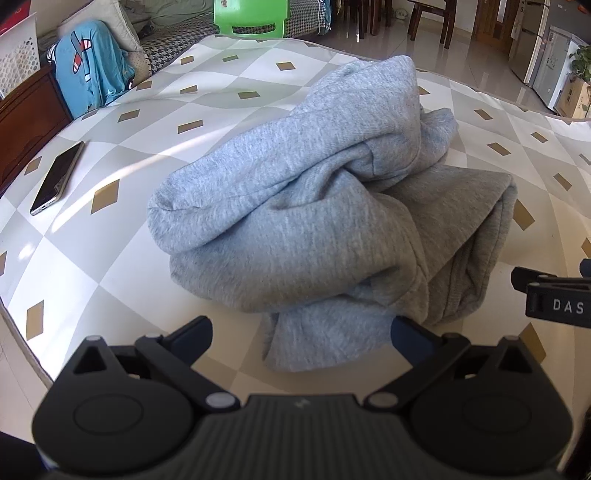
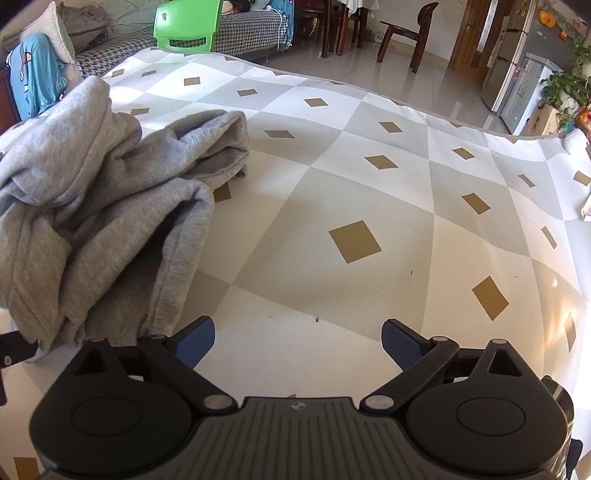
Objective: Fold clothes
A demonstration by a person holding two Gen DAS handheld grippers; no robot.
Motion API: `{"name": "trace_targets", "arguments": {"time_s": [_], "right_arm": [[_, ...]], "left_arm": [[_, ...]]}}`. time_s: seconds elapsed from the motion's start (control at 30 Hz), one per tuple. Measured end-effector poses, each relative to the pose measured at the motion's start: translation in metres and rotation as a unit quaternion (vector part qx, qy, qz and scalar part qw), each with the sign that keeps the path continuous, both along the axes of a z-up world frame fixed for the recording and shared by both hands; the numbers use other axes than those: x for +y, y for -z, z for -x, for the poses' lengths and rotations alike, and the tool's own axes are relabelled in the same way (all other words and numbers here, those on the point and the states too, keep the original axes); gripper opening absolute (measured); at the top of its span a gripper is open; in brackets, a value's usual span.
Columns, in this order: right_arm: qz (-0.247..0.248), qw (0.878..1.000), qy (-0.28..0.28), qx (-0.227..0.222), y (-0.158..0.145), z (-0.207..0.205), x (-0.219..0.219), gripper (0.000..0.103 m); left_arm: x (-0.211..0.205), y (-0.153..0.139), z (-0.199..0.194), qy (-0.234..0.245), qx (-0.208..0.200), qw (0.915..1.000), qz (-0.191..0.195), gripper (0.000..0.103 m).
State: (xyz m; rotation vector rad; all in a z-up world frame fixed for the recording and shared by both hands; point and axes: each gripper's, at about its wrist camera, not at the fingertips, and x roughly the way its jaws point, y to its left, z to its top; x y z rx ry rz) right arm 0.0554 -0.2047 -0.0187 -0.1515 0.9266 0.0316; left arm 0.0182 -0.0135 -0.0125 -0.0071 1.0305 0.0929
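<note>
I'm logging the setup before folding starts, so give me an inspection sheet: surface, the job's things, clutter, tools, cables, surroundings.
Surface: checked mat in white and grey with gold diamonds, a few dark specks.
Job's things: grey sweatshirt lying bunched in a heap, not folded.
Clutter: phone lying flat at the mat's left side, apart from the sweatshirt.
Tools: left tool open, the sweatshirt's near edge between its fingers, pads not pressing; right tool open over bare mat, holding nothing.
Cables: nothing seen.
Surroundings: green chair, sofa with houndstooth cover, blue garment, wooden chair, fridge, potted plant.
</note>
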Motion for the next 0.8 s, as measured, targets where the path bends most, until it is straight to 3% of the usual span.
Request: {"name": "trace_targets", "arguments": {"time_s": [0.2,0.47,0.8], "right_arm": [[-0.002,0.999,-0.012,-0.034,-0.019,0.012,0.013,0.097],[-0.054,0.999,0.003,-0.011,-0.023,0.014,0.022,0.094],[-0.037,0.999,-0.011,-0.016,-0.033,0.016,0.037,0.093]], "left_arm": [[-0.004,-0.006,0.004,0.006,-0.014,0.9998,-0.008,0.103],[-0.008,-0.017,0.011,0.026,-0.051,0.9983,-0.009,0.103],[-0.008,-0.019,0.013,0.035,-0.052,0.9980,-0.008,0.103]]}}
